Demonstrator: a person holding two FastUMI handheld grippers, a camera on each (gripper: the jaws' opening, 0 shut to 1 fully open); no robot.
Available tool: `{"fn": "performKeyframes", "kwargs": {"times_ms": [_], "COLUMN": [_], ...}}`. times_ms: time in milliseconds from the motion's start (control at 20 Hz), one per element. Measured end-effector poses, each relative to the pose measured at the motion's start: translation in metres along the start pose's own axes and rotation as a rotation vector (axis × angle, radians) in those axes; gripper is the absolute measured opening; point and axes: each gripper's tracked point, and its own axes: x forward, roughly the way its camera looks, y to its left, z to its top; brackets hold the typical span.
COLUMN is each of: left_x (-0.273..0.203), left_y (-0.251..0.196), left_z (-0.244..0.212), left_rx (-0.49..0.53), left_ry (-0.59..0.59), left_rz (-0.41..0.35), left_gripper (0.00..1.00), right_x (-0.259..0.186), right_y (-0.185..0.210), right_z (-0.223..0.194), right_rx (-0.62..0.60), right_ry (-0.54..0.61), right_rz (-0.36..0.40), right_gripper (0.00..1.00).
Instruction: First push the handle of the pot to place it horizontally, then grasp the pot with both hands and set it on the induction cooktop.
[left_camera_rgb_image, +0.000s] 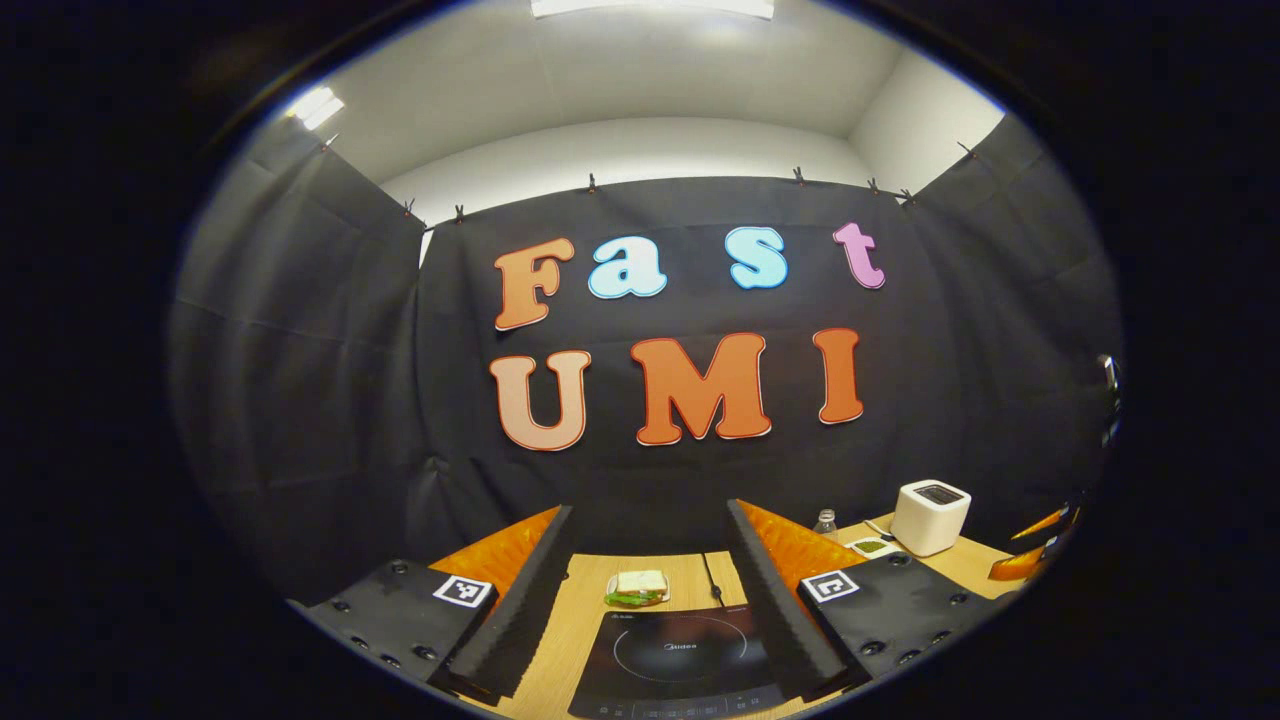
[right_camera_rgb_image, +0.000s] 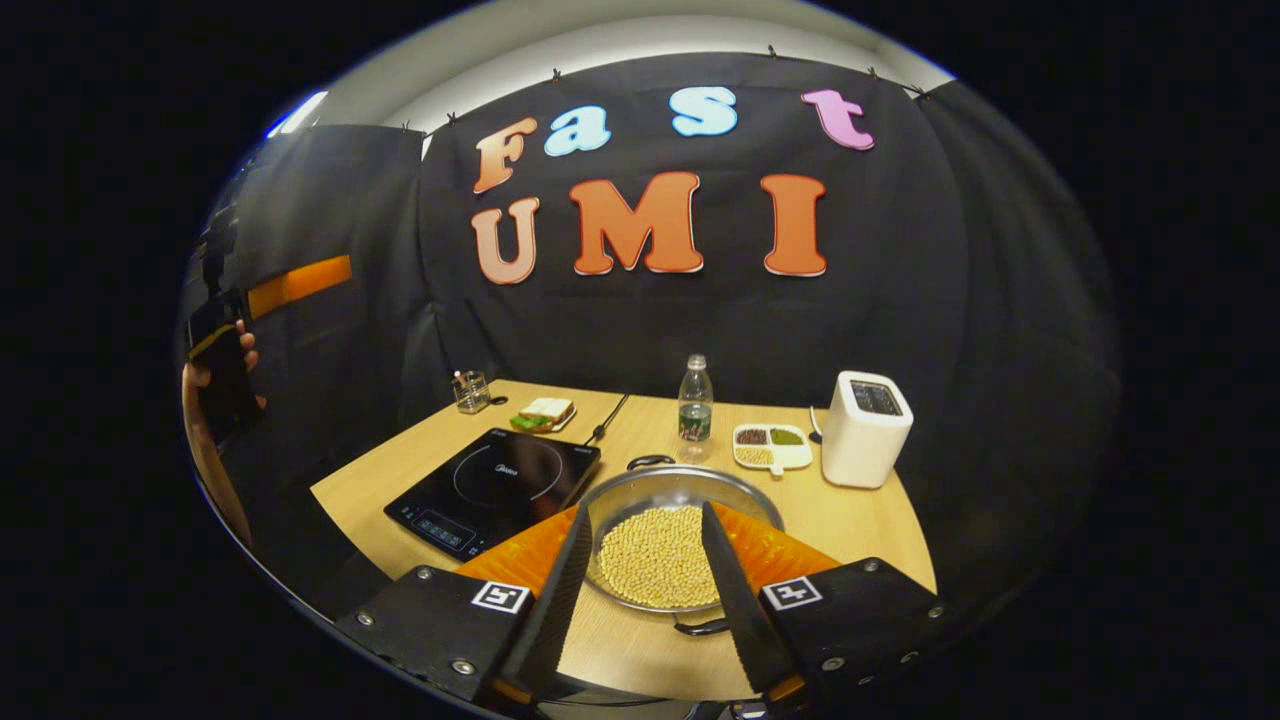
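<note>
A metal pot (right_camera_rgb_image: 745, 497) full of pale beans stands on the wooden table (right_camera_rgb_image: 860, 520), just right of the black induction cooktop (right_camera_rgb_image: 495, 487). One pot handle (right_camera_rgb_image: 650, 461) points to the far side and the other handle (right_camera_rgb_image: 700, 627) to the near side. My right gripper (right_camera_rgb_image: 645, 510) hovers open above the pot's near half, apart from it. My left gripper (left_camera_rgb_image: 650, 508) is open and holds nothing, raised over the cooktop (left_camera_rgb_image: 680, 650). In the right gripper view the left gripper (right_camera_rgb_image: 225, 350) appears high at the far left, held by a hand.
Behind the cooktop lie a sandwich on a plate (right_camera_rgb_image: 545, 412), a glass cup (right_camera_rgb_image: 470, 392) and a black cable (right_camera_rgb_image: 608, 420). A water bottle (right_camera_rgb_image: 695, 408), a divided dish of beans (right_camera_rgb_image: 771, 446) and a white toaster (right_camera_rgb_image: 865, 428) stand behind and right of the pot.
</note>
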Motion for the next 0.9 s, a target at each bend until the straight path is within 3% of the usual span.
{"fn": "performKeyframes", "kwargs": {"times_ms": [100, 250, 300, 400, 450, 550, 650, 750, 900], "left_x": [-0.001, 0.000, 0.001, 0.004, 0.005, 0.009, 0.011, 0.013, 0.017], "left_y": [0.000, -0.005, -0.006, -0.004, -0.002, 0.003, 0.004, 0.004, 0.003], "left_z": [-0.006, -0.016, -0.019, -0.025, -0.028, -0.031, -0.037, -0.040, -0.044], "left_rx": [0.030, 0.048, 0.046, 0.042, 0.040, 0.035, 0.034, 0.032, 0.031], "left_ry": [-0.001, 0.017, 0.025, 0.039, 0.044, 0.051, 0.060, 0.068, 0.077], "left_rz": [0.012, 0.006, 0.001, 0.006, 0.012, 0.023, 0.027, 0.029, 0.028], "left_gripper": [0.98, 1.00, 0.96, 1.00, 1.00, 0.97, 1.00, 1.00, 1.00], "right_x": [0.017, 0.031, 0.033, 0.035, 0.038, 0.046, 0.055, 0.058, 0.058], "right_y": [0.008, 0.013, 0.014, 0.019, 0.024, 0.027, 0.031, 0.032, 0.040], "right_z": [-0.030, -0.057, -0.065, -0.086, -0.095, -0.112, -0.125, -0.134, -0.157], "right_rx": [0.011, 0.051, 0.067, 0.118, 0.148, 0.186, 0.211, 0.256, 0.277], "right_ry": [0.096, 0.175, 0.195, 0.262, 0.295, 0.357, 0.404, 0.448, 0.541], "right_rz": [0.033, 0.062, 0.067, 0.086, 0.106, 0.111, 0.115, 0.115, 0.143], "right_gripper": [0.69, 0.60, 0.57, 0.43, 0.28, 0.18, 0.08, 0.01, 0.00]}}
